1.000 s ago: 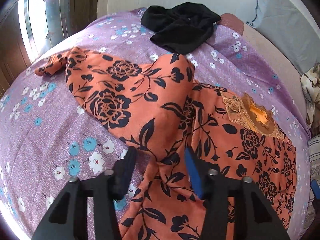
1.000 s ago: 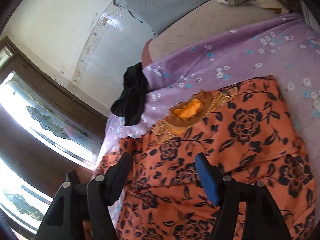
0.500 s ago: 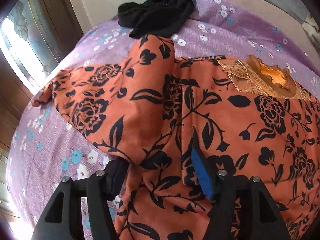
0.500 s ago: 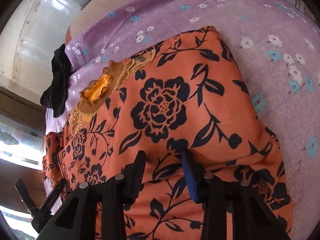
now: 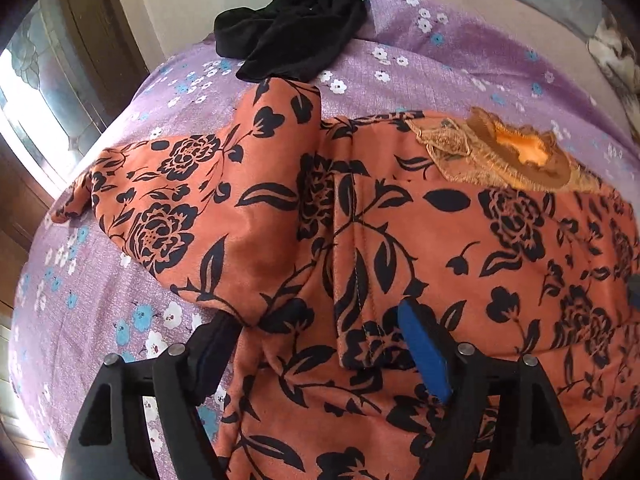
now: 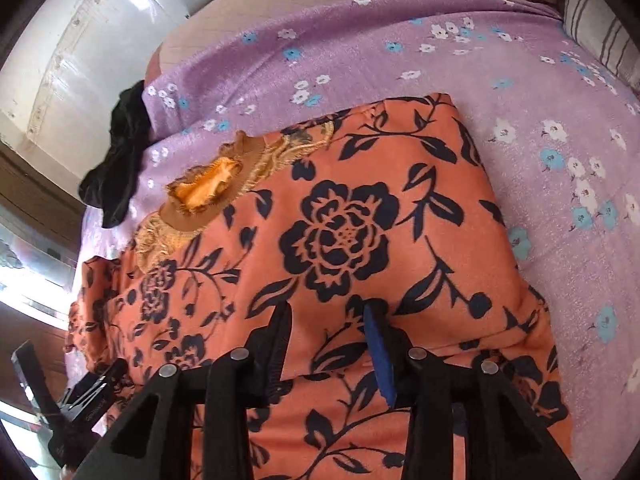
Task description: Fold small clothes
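1. Left gripper: its fingers are spread wide and low over the garment. The black finger lies under the edge of a folded sleeve; the blue pad rests against the cloth of the body. A bunched fold stands between the 2, not yet pinched.
2. Right gripper: its fingers stand moderately apart, tips pressed into the garment near its lower part. The cloth bulges up between them. I cannot tell whether the cloth is actually pinched.
3. The left gripper's frame shows at the lower left of the right wrist view, beside the garment's far edge.
4. Garment: orange with black flowers, lying on the bed. 1 sleeve is folded out toward the window side. In the right wrist view the near side edge is folded over, thick and rounded.
5. Neckline: brown lace trim with an orange lining, facing up, beyond both grippers.
6. Bed cover: purple with white and blue flowers, touching the garment on all visible sides.
7. Black cloth: crumpled at the far edge of the bed, just beyond the sleeve's tip.
8. Striped pillow: at the far right corner.
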A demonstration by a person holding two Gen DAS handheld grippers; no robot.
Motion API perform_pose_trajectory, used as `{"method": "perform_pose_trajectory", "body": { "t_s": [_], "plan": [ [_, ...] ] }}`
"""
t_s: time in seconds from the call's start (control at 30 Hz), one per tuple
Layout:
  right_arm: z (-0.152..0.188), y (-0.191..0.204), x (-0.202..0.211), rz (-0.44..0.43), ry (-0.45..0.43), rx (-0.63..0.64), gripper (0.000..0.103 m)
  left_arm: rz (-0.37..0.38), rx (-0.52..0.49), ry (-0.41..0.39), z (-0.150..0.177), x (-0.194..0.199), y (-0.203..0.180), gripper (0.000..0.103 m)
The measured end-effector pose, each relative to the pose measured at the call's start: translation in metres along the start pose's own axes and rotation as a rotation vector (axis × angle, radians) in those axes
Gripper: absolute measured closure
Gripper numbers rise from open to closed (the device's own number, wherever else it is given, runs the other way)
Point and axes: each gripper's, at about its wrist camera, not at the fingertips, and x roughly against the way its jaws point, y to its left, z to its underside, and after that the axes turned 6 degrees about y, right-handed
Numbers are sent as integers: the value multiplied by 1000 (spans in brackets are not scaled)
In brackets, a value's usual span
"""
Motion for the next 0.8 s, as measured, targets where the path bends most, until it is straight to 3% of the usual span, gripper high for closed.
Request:
{"method": "perform_pose_trajectory", "body": {
  "t_s": [0.13, 0.3, 0.5, 0.7, 0.77, 0.8],
  "plan": [
    [9, 19, 3, -34, -20, 80, 61, 109, 159, -44, -13, 19, 44, 23],
    [21, 46, -4, -25, -9, 194, 61, 0, 386, -92, -30, 19, 128, 21],
    [29, 50, -18, -5, 22, 212, 62, -39, 640, -38, -34, -13, 222, 21],
    [31, 55, -21, 10, 15, 228, 62, 36, 713, -58, -52, -38, 250, 22],
    [32, 57, -23, 18, 12, 235, 62, 68, 695, -70, -63, -43, 248, 33],
    [32, 58, -23, 21, 11, 239, 62, 89, 678, -73, -68, -47, 246, 46]
  ]
}}
